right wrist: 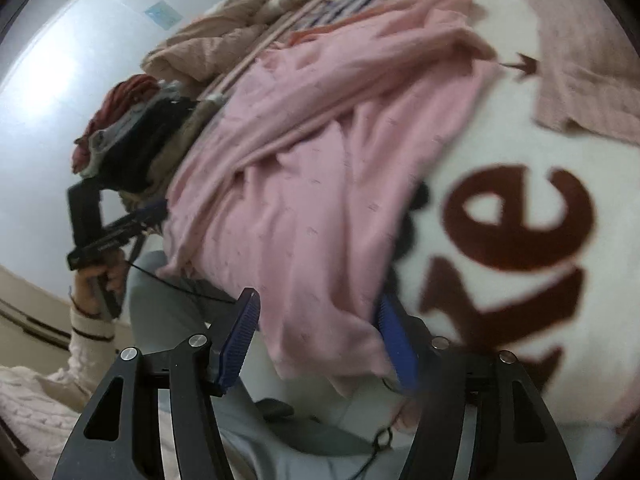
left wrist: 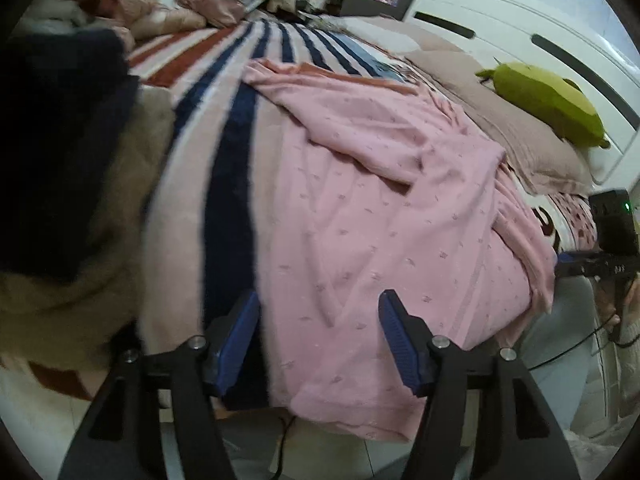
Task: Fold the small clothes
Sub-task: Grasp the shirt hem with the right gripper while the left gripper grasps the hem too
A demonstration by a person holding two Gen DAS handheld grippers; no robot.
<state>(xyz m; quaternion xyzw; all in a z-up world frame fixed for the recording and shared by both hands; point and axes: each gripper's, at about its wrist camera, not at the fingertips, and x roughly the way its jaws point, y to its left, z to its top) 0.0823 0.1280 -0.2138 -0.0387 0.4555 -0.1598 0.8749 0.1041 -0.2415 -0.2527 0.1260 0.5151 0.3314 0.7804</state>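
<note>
- The pink garment (left wrist: 384, 216) lies spread and rumpled across the near edge of the bed, its hem hanging over that edge; an upper layer is folded loosely across it in creases
- The left gripper (left wrist: 320, 344) sits at the near edge of the bed with both blue-padded fingers (left wrist: 240, 340) spread wide; the hem of the garment lies between them, but neither pad presses it, so it holds nothing
- The right gripper (right wrist: 316, 344) is also wide open at the near edge; the garment's lower corner hangs between its fingers, the right pad (right wrist: 394, 344) is blurred and just beside the cloth, and I cannot tell whether it touches
- Under the garment, a striped blanket (left wrist: 224, 152) in navy, white and rust covers the left part of the bed, and a white blanket with large brown letters (right wrist: 516, 216) covers the right
- A green plush toy (left wrist: 548, 104) rests on a taupe pillow (left wrist: 516, 128) toward the far right corner of the bed
- A heap of dark and tan clothes (left wrist: 60, 152) sits at the left edge of the bed
</note>
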